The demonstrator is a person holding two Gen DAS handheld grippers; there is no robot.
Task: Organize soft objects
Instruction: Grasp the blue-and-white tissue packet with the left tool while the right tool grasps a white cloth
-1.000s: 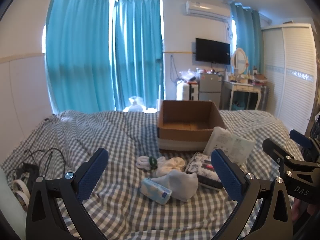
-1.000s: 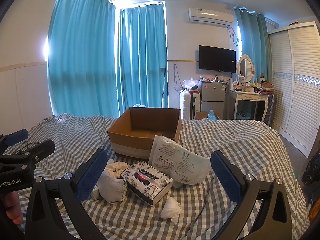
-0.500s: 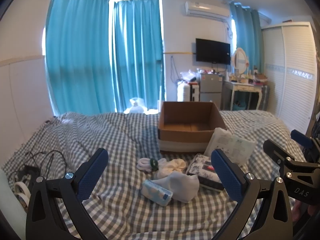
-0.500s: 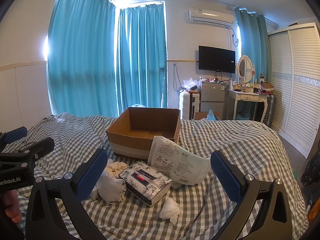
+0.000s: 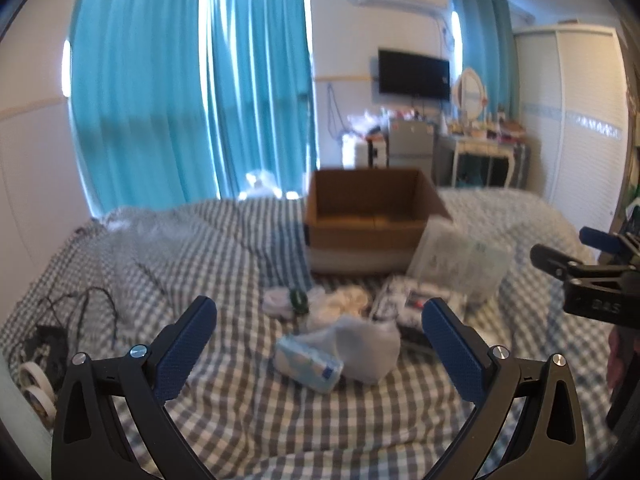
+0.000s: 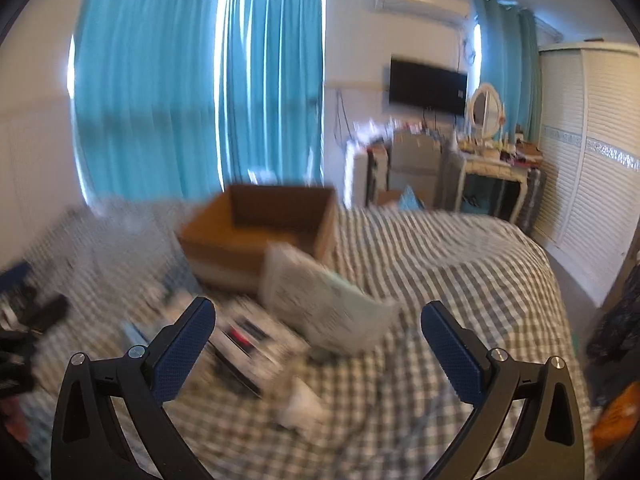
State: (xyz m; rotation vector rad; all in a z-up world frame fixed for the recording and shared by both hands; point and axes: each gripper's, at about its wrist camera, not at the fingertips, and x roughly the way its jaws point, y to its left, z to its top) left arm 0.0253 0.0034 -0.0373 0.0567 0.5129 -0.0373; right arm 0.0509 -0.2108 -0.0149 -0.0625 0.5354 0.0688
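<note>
An open cardboard box [image 5: 370, 216] stands on the checked bed [image 5: 200, 264]; it also shows in the right wrist view [image 6: 264, 228]. In front of it lie a blue tissue pack [image 5: 308, 364], a white soft bundle [image 5: 366, 344], rolled white socks [image 5: 284, 300], a patterned tissue pack [image 5: 416, 306] and a white plastic pack [image 5: 460, 262], which also shows in the right wrist view [image 6: 324, 300]. My left gripper [image 5: 319, 344] is open and empty above the pile. My right gripper [image 6: 318, 344] is open and empty; its view is blurred.
Black cables and tape rolls [image 5: 38, 372] lie at the bed's left edge. Blue curtains [image 5: 192, 92], a small fridge [image 5: 412, 144], a dressing table [image 5: 484, 152] and a white wardrobe [image 5: 580, 120] stand beyond the bed.
Both grippers have moved; the views have shifted and blurred, the right one most. The box and pile sit further left in the right wrist view. Both grippers stay open and empty.
</note>
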